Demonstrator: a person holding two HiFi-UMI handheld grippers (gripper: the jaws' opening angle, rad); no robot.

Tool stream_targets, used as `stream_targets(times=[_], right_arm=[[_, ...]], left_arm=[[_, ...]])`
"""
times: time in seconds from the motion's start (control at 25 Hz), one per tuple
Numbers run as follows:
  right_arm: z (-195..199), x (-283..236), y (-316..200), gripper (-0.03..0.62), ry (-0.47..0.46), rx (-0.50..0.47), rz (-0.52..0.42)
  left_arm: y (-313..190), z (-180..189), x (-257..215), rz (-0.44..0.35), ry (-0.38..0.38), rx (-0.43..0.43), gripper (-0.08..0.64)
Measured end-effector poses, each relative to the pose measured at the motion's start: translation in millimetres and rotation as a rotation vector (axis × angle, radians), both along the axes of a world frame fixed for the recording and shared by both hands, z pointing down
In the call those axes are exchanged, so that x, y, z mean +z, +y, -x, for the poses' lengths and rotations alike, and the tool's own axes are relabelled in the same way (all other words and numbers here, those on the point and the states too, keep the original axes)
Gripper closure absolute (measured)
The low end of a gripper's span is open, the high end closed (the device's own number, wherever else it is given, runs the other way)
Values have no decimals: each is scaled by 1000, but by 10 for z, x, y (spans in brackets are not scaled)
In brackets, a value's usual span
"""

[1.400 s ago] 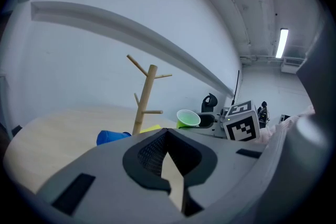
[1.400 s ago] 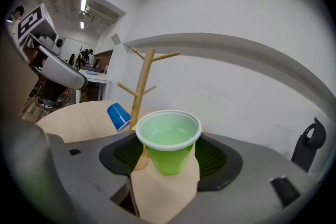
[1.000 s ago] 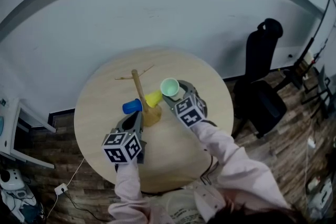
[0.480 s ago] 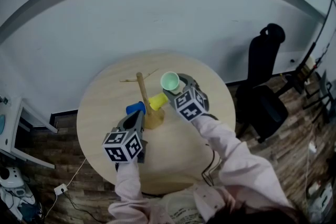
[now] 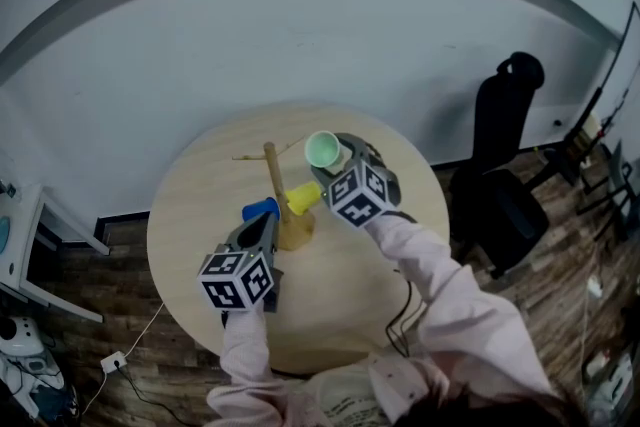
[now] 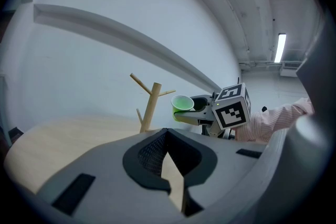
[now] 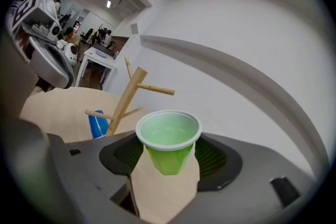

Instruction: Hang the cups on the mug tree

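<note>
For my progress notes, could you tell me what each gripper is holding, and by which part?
The right gripper holds the green cup by its side wall, just below the rim. The left gripper, its jaws together, holds nothing.

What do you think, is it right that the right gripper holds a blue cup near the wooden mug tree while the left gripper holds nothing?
Not quite. The cup in the right gripper is green, not blue; the right gripper view shows it between the jaws. It is near the wooden mug tree, and the left gripper holds nothing.
</note>
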State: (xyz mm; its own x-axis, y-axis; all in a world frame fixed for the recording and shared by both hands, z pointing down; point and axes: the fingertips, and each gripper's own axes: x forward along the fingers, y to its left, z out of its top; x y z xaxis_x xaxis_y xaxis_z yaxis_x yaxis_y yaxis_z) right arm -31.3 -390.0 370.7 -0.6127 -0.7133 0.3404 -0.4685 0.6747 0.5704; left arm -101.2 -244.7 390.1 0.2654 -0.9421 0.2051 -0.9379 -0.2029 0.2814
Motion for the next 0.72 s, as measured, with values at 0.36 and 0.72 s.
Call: stream_targets(times=[0.36, 0.72], right_arm=[[82, -114, -22, 285, 56, -13, -45], [174, -137, -31, 285, 118, -15, -99]], left_arm=[[23, -6, 27, 6, 5, 9, 545], [58, 17, 67, 4, 3, 20, 545]])
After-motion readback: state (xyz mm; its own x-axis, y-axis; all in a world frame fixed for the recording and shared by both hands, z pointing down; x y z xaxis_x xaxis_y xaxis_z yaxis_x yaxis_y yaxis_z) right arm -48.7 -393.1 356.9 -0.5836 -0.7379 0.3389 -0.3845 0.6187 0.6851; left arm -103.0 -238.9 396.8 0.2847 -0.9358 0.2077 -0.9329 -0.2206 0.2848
